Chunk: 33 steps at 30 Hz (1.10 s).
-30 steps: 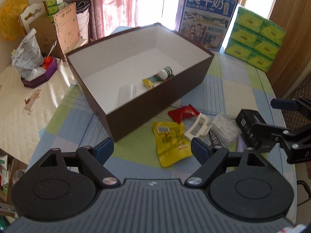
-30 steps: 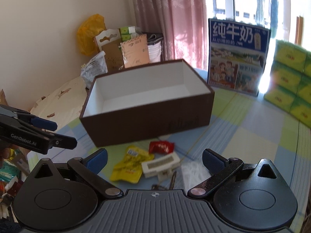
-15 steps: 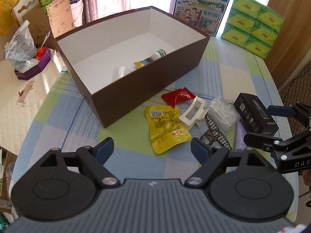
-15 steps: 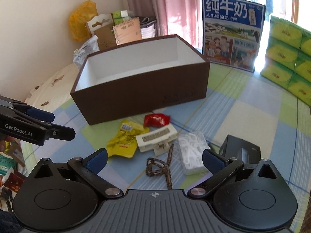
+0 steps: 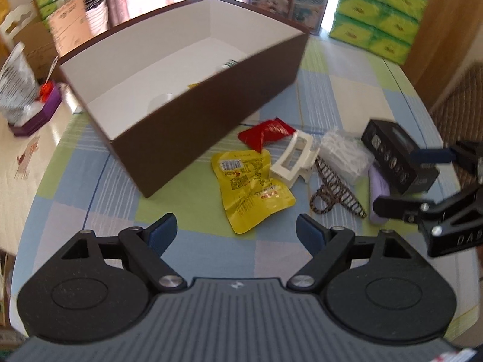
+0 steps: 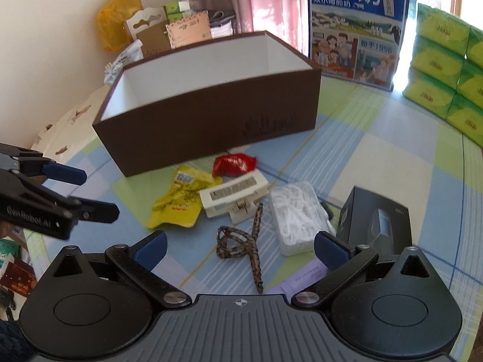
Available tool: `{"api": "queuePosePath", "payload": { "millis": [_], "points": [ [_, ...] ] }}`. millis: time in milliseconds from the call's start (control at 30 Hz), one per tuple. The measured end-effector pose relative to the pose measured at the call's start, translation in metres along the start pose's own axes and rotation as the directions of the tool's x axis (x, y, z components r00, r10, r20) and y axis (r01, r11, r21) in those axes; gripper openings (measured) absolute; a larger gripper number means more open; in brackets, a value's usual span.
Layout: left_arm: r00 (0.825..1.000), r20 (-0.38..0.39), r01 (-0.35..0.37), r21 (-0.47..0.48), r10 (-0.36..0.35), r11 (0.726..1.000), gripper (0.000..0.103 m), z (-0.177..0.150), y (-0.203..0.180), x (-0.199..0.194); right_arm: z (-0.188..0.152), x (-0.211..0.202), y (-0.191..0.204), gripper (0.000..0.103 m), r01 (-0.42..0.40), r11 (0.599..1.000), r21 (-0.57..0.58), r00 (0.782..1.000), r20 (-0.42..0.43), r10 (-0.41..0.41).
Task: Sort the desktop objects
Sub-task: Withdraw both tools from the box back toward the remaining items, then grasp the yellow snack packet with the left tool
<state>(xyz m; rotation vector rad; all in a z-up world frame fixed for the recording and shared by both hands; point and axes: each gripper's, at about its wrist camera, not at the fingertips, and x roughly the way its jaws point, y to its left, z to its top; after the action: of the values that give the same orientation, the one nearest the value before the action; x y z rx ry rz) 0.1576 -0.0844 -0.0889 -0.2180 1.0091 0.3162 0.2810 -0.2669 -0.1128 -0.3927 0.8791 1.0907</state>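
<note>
Checked tablecloth (image 5: 193, 211) lies bare beneath both wide-open, empty hand-held grippers, left (image 5: 237, 230) and right (image 6: 240, 247), beside the brown box (image 6: 211, 120).

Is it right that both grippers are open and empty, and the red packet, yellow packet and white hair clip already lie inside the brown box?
Not quite. In both wrist views the red packet, yellow packet and white hair clip lie on the tablecloth before the brown box. The rest holds.

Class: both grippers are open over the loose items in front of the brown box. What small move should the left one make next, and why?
Probably lower the left gripper onto the yellow packet: it lies flat just ahead of the open fingers, beside the brown box.
</note>
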Motion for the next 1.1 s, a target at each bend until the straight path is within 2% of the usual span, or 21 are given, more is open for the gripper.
{"api": "queuePosePath", "payload": {
  "millis": [267, 400, 567, 700, 900, 1033, 1100],
  "points": [
    [1.000, -0.018, -0.005, 0.142, 0.008, 0.990, 0.079, -0.012, -0.016, 0.038, -0.010, 0.010, -0.009, 0.101, 0.013, 0.999, 0.032, 0.999, -0.041, -0.012],
    [0.999, 0.010, -0.043, 0.257, 0.042, 0.965, 0.079, -0.016, -0.029, 0.058, -0.011, 0.014, -0.014, 0.101, 0.020, 0.999, 0.051, 0.998, -0.054, -0.017],
    [0.996, 0.058, -0.083, 0.353, 0.067, 0.932, 0.069, -0.018, -0.040, 0.081, -0.012, 0.017, -0.018, 0.101, 0.023, 0.997, 0.075, 0.998, -0.064, -0.019],
    [0.991, 0.099, -0.118, 0.363, 0.088, 0.925, 0.067, -0.017, -0.042, 0.097, -0.011, 0.020, -0.019, 0.101, 0.025, 0.996, 0.086, 0.998, -0.065, -0.020],
    [0.985, 0.168, -0.103, 0.360, 0.044, 0.927, 0.062, -0.011, -0.037, 0.107, -0.008, 0.025, -0.015, 0.101, 0.014, 0.996, 0.082, 0.998, -0.057, -0.010],
    [0.987, 0.156, 0.000, 0.306, -0.050, 0.952, 0.047, -0.003, -0.021, 0.113, -0.007, 0.028, -0.012, 0.101, 0.016, 0.996, 0.082, 0.998, -0.057, -0.011],
    [0.988, 0.151, -0.004, 0.299, -0.043, 0.954, 0.038, -0.001, -0.017, 0.114, -0.006, 0.030, -0.012, 0.101, 0.015, 0.997, 0.081, 0.998, -0.057, -0.010]
  ]
}}
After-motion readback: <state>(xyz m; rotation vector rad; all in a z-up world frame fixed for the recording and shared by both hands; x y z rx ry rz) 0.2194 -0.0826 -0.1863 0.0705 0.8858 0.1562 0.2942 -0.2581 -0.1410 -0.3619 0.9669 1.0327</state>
